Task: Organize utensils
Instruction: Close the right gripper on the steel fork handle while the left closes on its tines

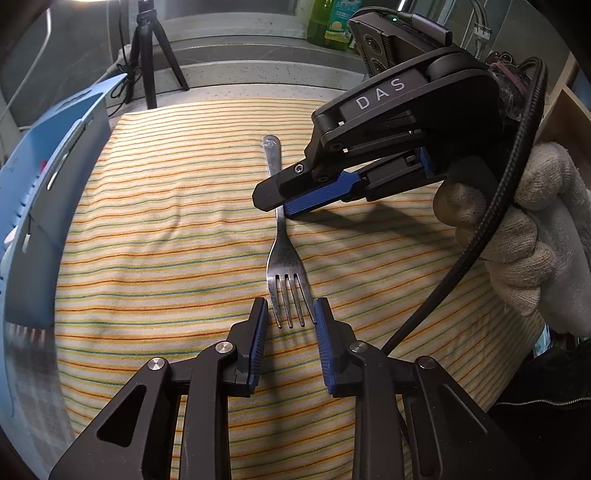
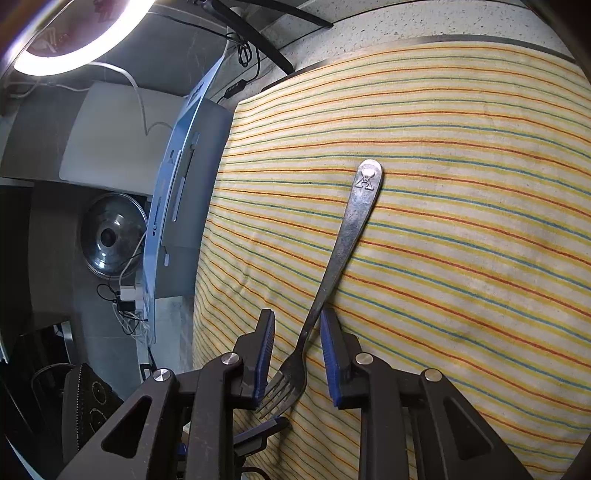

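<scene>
A steel fork [image 1: 283,236] lies flat on a yellow striped cloth [image 1: 166,221], tines toward the left wrist camera. My left gripper [image 1: 290,314] is open, its blue pads on either side of the tines, not touching. My right gripper [image 1: 280,201], held by a gloved hand, is down at the fork's handle. In the right wrist view the fork [image 2: 343,251] runs between the open fingers of my right gripper [image 2: 297,328], close to the right pad [image 2: 330,343]. The left gripper's fingertip [image 2: 266,428] shows below the tines.
A light blue utensil holder [image 1: 40,206] stands at the cloth's left edge; it also shows in the right wrist view [image 2: 177,192]. A black tripod [image 1: 147,55] and a green bottle [image 1: 332,22] stand behind the cloth. A pot lid [image 2: 110,236] lies lower left.
</scene>
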The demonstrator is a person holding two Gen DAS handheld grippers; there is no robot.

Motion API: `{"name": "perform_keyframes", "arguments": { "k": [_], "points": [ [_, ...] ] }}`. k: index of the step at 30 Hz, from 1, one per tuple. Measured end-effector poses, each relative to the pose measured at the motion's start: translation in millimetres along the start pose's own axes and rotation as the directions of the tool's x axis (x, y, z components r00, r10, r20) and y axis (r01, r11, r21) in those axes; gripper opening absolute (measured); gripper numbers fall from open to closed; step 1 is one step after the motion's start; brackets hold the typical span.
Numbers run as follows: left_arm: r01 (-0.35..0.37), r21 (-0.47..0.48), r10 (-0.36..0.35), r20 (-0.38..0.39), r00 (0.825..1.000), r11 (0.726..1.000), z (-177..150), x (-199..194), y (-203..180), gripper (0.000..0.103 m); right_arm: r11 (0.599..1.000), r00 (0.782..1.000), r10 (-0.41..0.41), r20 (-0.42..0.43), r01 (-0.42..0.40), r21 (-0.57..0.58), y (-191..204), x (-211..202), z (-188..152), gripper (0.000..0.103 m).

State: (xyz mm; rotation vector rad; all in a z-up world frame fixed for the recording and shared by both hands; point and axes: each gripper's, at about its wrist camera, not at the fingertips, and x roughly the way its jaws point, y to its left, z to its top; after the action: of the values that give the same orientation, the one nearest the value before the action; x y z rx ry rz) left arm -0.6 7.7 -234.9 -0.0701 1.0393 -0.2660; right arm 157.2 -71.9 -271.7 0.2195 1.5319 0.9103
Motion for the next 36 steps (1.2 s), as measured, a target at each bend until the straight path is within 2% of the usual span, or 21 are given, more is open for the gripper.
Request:
{"name": "perform_keyframes", "arguments": {
  "k": [6,16,20,36],
  "points": [
    [0.024,-0.014,-0.024,0.004,1.0,1.0,-1,1,4,0.022,1.0,1.0,-0.014,0.006,0.014,-0.002,0,3,0,0.015],
    [0.048,-0.039,-0.047,0.016,0.999,0.998,5,3,10,0.022,1.0,1.0,-0.013,0.01,0.013,0.004,-1,5,2,0.015],
    [0.044,-0.036,-0.043,0.02,0.999,0.998,3,-1,8,0.022,1.0,1.0,-0.016,0.01,0.016,0.012,-3,4,2,0.009],
    [0.042,-0.038,-0.04,0.049,0.998,0.998,-9,-20,3,0.022,1.0,1.0,0.0,0.015,-0.001,0.027,5,4,1,0.009]
  ]
}}
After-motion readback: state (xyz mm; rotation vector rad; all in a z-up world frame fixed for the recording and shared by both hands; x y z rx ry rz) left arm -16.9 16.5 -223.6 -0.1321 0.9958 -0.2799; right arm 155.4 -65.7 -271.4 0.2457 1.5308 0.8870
